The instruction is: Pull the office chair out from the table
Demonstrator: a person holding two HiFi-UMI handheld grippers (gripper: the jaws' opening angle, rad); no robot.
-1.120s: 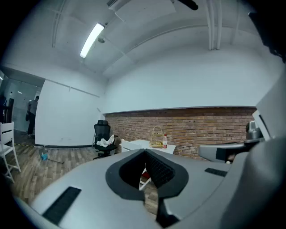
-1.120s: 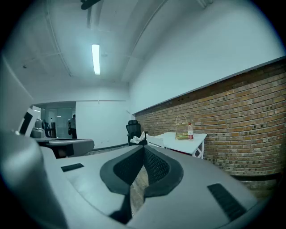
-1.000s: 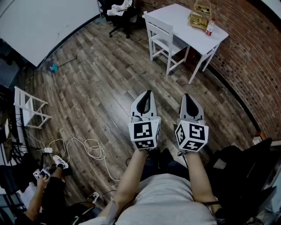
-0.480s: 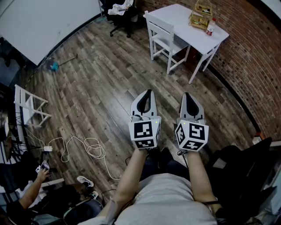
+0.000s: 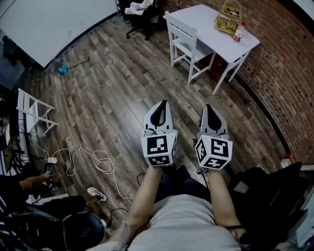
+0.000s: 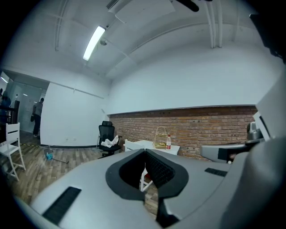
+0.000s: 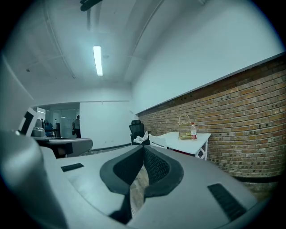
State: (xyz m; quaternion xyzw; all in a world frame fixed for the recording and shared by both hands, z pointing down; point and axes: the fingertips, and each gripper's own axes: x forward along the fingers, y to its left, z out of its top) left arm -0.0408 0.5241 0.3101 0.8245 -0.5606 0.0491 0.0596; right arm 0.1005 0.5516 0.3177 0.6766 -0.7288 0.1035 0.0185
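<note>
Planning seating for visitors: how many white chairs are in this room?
2. One white chair stands at the white table; the second white chair is at the left edge, near the cables. Others may be hidden.

Office-like studio room, brick wall (image 5: 284,63), wood-plank floor (image 5: 108,98), white table (image 5: 216,37), office chair (image 5: 140,12)

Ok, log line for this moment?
left gripper: shut, empty | right gripper: shut, empty | black office chair: across room, untouched | white chair: at white table
</note>
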